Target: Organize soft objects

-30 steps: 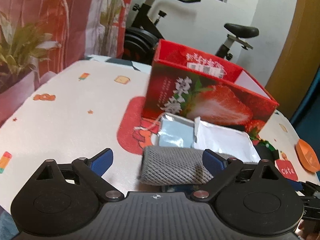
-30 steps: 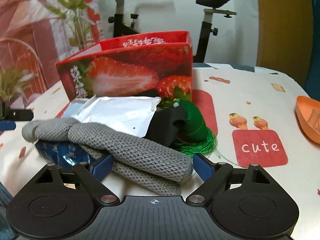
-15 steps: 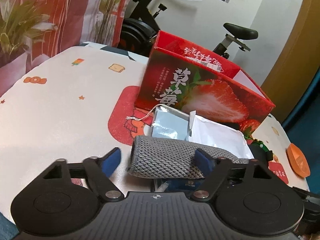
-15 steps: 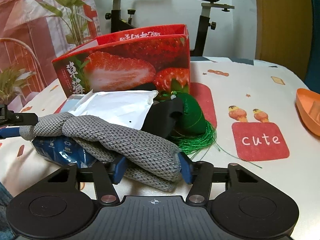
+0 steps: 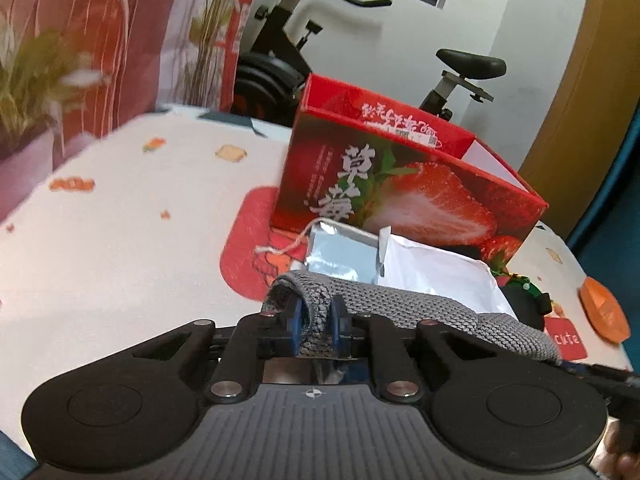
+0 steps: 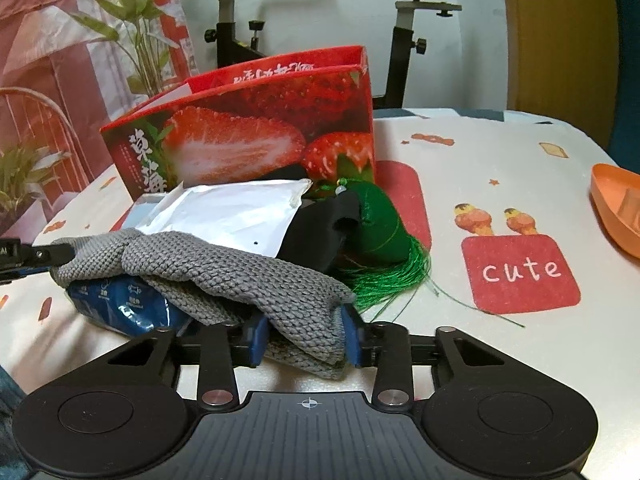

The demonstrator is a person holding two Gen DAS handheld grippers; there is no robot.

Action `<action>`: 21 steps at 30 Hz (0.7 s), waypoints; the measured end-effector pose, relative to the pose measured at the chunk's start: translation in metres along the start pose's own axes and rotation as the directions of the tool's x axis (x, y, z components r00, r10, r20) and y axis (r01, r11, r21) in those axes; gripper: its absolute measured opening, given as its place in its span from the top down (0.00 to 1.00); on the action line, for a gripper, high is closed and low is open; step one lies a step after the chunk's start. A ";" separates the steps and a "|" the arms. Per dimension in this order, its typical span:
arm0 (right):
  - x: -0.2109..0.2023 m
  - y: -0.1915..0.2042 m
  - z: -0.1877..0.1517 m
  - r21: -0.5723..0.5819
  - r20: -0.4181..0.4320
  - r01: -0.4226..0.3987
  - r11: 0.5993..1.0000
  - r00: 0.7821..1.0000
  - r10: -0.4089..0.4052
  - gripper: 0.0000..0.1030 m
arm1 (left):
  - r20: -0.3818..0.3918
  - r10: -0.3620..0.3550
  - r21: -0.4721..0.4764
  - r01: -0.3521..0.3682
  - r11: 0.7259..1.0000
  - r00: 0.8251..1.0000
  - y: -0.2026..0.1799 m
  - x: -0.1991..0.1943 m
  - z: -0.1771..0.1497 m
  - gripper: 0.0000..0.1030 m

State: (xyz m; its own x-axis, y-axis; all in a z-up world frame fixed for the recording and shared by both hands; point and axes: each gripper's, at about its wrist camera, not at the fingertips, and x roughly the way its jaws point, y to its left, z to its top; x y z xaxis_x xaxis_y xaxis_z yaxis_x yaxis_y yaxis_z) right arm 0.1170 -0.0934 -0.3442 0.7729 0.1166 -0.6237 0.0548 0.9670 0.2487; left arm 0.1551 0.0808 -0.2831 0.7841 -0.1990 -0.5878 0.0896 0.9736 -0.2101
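Left gripper (image 5: 314, 324) and right gripper (image 6: 306, 334): matte black plastic bodies with ribbed centre plates, white crosshair marks, round side discs, silver screws on linkage arms, blue finger pads (image 6: 256, 340).

Both grippers point forward and downward. The left gripper (image 5: 314, 322) has just been closing — its blue pads pinch grey knit. The right gripper (image 6: 305, 334), also just closing, seems to press the same knit's other end.
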 end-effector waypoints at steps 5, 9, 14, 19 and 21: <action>-0.016 -0.002 0.004 0.017 0.079 -0.015 1.000 0.997 0.014 0.86 | 0.040 0.011 0.005 -0.011 1.000 0.999 0.001 -0.008 0.003 0.88; -0.025 -0.001 0.008 0.017 0.125 -0.053 0.998 0.991 0.050 0.88 | 0.059 0.020 0.006 -0.021 1.000 0.998 0.001 -0.013 0.004 0.88; -0.033 -0.001 0.015 0.031 0.155 -0.091 0.995 0.984 0.085 0.88 | 0.108 0.019 0.009 -0.020 1.000 0.994 0.000 -0.025 0.008 0.88; -0.043 0.001 0.025 0.039 0.192 -0.136 0.990 0.973 0.126 0.89 | 0.152 0.022 0.014 -0.024 1.000 0.988 -0.002 -0.033 0.017 0.88; -0.046 0.004 0.033 0.036 0.201 -0.155 0.987 0.969 0.145 0.89 | 0.165 0.024 0.014 -0.027 1.000 0.986 -0.002 -0.035 0.023 0.88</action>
State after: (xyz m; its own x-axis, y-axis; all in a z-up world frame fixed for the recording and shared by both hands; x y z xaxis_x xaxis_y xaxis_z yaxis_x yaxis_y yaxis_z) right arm 0.1027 -0.1029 -0.2898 0.8840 0.2077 -0.4188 -0.0430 0.9282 0.3695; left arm 0.1417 0.0883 -0.2438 0.8767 -0.1540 -0.4558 0.0767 0.9800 -0.1835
